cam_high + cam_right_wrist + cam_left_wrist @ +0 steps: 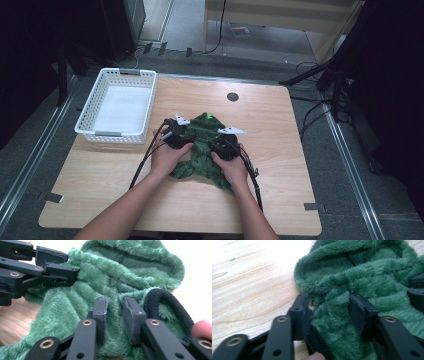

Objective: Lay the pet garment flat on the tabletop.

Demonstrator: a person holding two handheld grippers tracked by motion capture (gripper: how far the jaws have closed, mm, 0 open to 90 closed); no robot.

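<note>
- A crumpled dark green fleece cloth [202, 150] lies bunched at the centre of the high view, on a light wooden table [280, 165].
- The left gripper [176, 131] sits at the cloth's left edge in the high view, held by the person's left hand [167, 156].
- In the left gripper view, its jaws stand partly apart with a thick fold of the green fleece [362, 272] between them, both pads pressed into the pile.
- The right gripper [226, 145] rests on the cloth's right part, held by the right hand [234, 170].
- In the right gripper view, its jaws are nearly closed, pinching a narrow ridge of fleece [115, 272] at the frame's centre.
- A black elastic loop [170, 305] curves at the right of that view, just beside the right jaw.
- A white plastic lattice basket [117, 106] stands at the table's upper left, apart from the cloth.
</note>
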